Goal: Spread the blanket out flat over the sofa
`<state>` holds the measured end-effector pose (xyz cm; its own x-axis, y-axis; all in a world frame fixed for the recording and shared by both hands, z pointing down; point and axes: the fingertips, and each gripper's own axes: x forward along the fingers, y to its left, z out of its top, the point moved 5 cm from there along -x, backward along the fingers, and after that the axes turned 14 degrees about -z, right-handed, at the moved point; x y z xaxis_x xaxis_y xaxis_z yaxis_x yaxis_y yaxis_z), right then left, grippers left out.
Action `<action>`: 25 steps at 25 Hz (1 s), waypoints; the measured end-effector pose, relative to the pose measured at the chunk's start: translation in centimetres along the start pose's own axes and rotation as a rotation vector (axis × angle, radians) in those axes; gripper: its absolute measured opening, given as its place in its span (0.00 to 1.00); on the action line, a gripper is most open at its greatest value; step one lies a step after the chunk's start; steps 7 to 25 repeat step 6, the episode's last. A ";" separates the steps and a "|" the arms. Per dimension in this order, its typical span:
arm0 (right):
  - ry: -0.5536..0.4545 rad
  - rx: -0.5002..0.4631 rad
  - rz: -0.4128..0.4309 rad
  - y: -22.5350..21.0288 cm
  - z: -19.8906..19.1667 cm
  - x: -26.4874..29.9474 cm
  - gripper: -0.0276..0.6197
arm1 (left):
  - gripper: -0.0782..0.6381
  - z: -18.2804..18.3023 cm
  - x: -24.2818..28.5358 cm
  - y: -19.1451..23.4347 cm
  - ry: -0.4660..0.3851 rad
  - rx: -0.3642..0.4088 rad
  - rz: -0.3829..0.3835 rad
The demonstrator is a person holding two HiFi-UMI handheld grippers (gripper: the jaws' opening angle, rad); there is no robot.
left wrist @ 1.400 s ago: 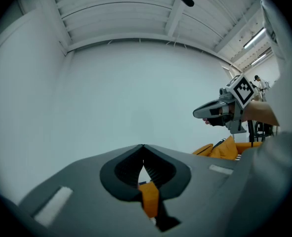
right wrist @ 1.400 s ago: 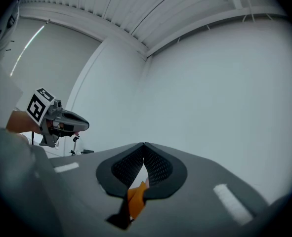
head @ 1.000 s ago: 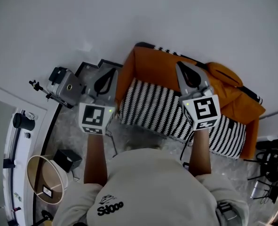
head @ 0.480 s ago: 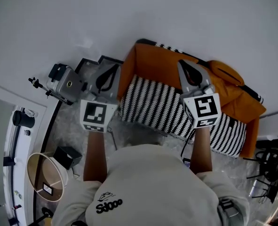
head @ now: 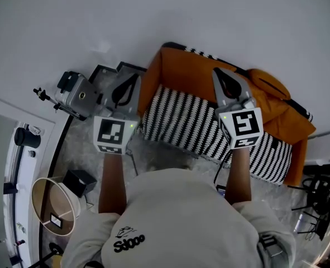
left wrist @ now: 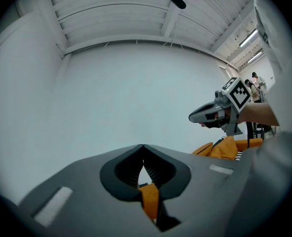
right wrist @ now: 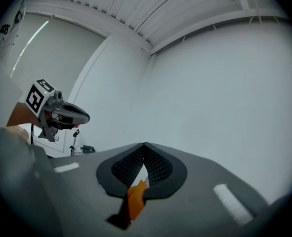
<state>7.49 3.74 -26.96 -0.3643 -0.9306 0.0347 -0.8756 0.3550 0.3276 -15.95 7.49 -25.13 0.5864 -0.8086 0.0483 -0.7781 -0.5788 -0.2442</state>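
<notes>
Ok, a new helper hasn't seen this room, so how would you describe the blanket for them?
Against the white wall stands a black-and-white striped sofa. The blanket is the cloth draped over its back and one end, its edge pinched in the left gripper and right gripper. It is the only plain orange thing there.

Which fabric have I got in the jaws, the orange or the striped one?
The orange fabric: it is pinched in the shut left gripper and right gripper. The black-and-white striped fabric is in neither grip.
</notes>
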 end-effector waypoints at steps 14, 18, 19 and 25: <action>-0.012 -0.012 -0.003 0.1 0.1 -0.2 0.05 | 0.12 0.0 -0.5 0.1 0.001 0.001 0.010; -0.012 -0.012 -0.003 0.1 0.1 -0.2 0.05 | 0.12 0.0 -0.5 0.1 0.001 0.001 0.010; -0.012 -0.012 -0.003 0.1 0.1 -0.2 0.05 | 0.12 0.0 -0.5 0.1 0.001 0.001 0.010; -0.012 -0.012 -0.003 0.1 0.1 -0.2 0.05 | 0.12 0.0 -0.5 0.1 0.001 0.001 0.010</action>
